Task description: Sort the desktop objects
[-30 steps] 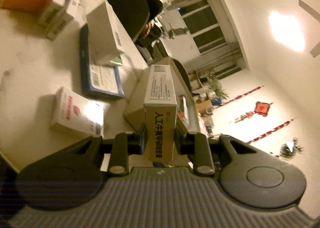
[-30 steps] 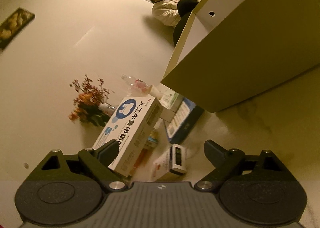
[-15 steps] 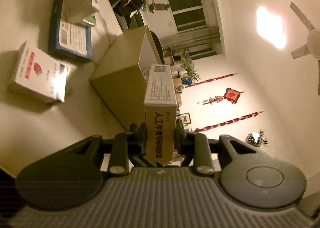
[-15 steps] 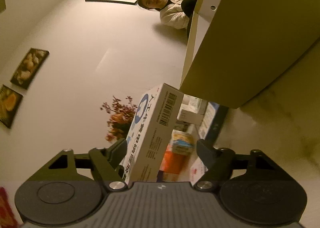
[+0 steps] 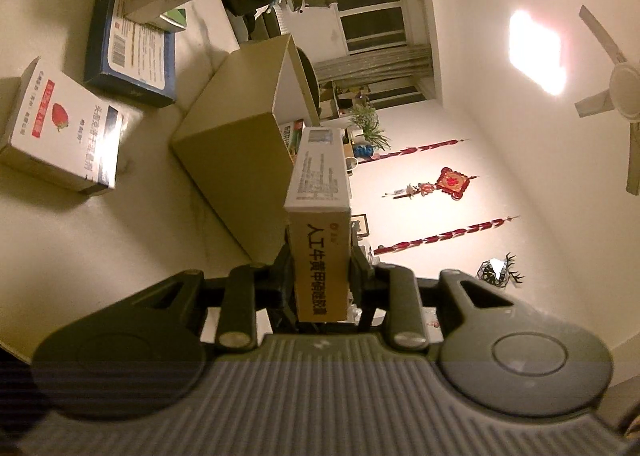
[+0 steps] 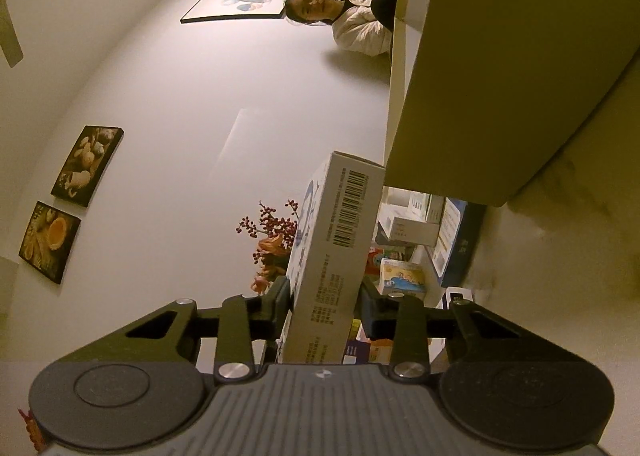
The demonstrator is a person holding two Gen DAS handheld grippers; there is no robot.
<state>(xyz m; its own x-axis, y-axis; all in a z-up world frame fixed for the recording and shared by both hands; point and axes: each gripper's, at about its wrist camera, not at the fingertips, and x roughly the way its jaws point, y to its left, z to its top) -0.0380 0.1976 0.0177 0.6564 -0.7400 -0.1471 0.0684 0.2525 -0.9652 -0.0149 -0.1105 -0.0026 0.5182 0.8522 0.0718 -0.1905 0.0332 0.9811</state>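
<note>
- Left tongs (image 5: 321,272) clenched on a medicine box (image 5: 320,223), lifted off the tabletop (image 5: 100,240), just right of the open cardboard carton (image 5: 240,143).
- Right tongs (image 6: 325,306) grasp the same medicine box (image 6: 332,256) at the carton's (image 6: 500,75) near-left corner.
- Strawberry box (image 5: 60,135) and blue box (image 5: 132,51) lie left of the carton.

My left gripper (image 5: 321,280) is matt black plastic with ribbed grey housing and shiny metal screws. The medicine box (image 5: 320,215) in my jaws is smooth printed card. The strawberry box (image 5: 64,127) shines glossy under the light; the brown carton (image 5: 236,143) is dull cardboard on the smooth, pale surface (image 5: 80,240).
</note>
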